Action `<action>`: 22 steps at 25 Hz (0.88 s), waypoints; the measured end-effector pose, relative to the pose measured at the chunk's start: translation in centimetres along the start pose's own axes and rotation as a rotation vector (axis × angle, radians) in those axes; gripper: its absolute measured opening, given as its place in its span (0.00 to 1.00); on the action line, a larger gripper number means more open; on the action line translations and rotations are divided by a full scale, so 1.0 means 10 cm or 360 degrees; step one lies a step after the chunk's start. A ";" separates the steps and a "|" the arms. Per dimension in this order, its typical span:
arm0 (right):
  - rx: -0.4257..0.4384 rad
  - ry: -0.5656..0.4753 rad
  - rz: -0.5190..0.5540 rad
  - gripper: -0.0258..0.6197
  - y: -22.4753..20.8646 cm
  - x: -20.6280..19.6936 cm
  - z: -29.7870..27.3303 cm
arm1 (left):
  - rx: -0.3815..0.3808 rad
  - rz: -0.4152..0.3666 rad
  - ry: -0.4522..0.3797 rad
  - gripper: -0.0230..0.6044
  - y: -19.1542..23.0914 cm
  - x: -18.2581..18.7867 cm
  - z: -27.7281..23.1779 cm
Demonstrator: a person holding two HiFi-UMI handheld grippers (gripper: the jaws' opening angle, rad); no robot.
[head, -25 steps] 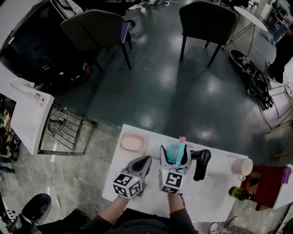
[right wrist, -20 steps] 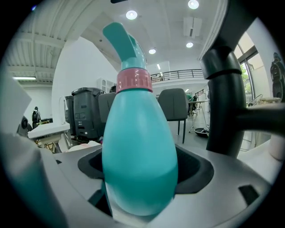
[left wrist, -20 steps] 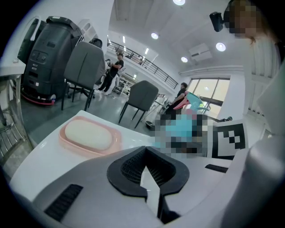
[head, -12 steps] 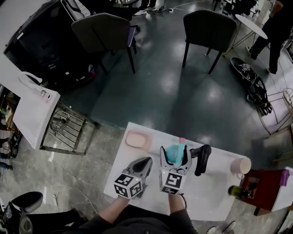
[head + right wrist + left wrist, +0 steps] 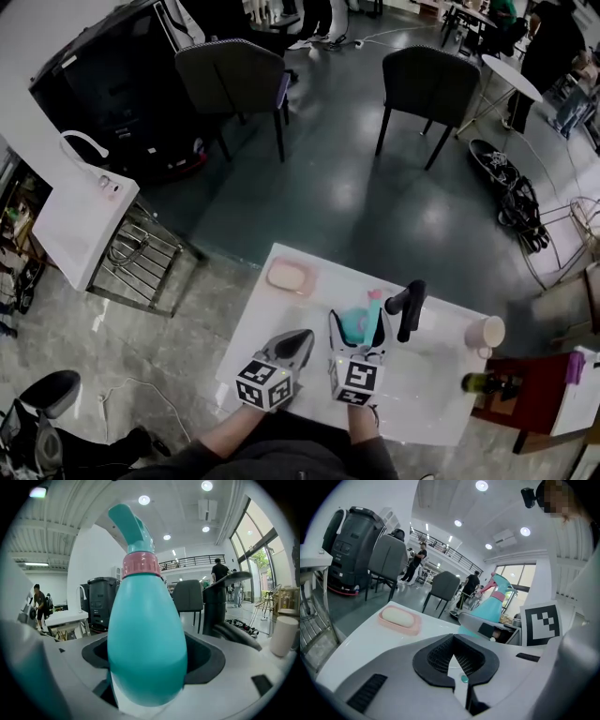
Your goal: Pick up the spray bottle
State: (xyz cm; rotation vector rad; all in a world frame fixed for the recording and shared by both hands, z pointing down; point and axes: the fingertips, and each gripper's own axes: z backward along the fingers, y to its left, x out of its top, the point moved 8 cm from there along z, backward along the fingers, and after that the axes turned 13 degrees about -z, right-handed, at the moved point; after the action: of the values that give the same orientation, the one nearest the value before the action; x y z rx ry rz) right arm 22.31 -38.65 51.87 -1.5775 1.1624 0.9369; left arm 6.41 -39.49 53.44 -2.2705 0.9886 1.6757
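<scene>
Jaws of the right gripper (image 5: pixel 359 323) were clamped on the spray bottle (image 5: pixel 145 639) at lower centre, over the counter (image 5: pixel 431 398). Left gripper (image 5: pixel 298 339) jaws were together, empty. Grasp complete; a clear lift apparently remained.

One spray bottle (image 5: pixel 354 324); one soap dish (image 5: pixel 289 277); one cup (image 5: pixel 485 332); two chairs (image 5: pixel 230 70) (image 5: pixel 429 84); two grippers (image 5: pixel 300 337) (image 5: pixel 358 317); one table (image 5: pixel 270 311).
</scene>
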 end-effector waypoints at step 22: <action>0.0066 -0.0093 0.0047 0.64 0.26 0.03 1.37 | -0.0021 -0.0076 -0.0152 0.05 -0.67 -0.27 0.90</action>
State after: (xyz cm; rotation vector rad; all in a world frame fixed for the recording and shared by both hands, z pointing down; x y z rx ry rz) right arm 19.21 -25.88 47.26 -1.4940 1.1600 0.9660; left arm 2.71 -28.82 50.87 -2.1811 0.8984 1.7578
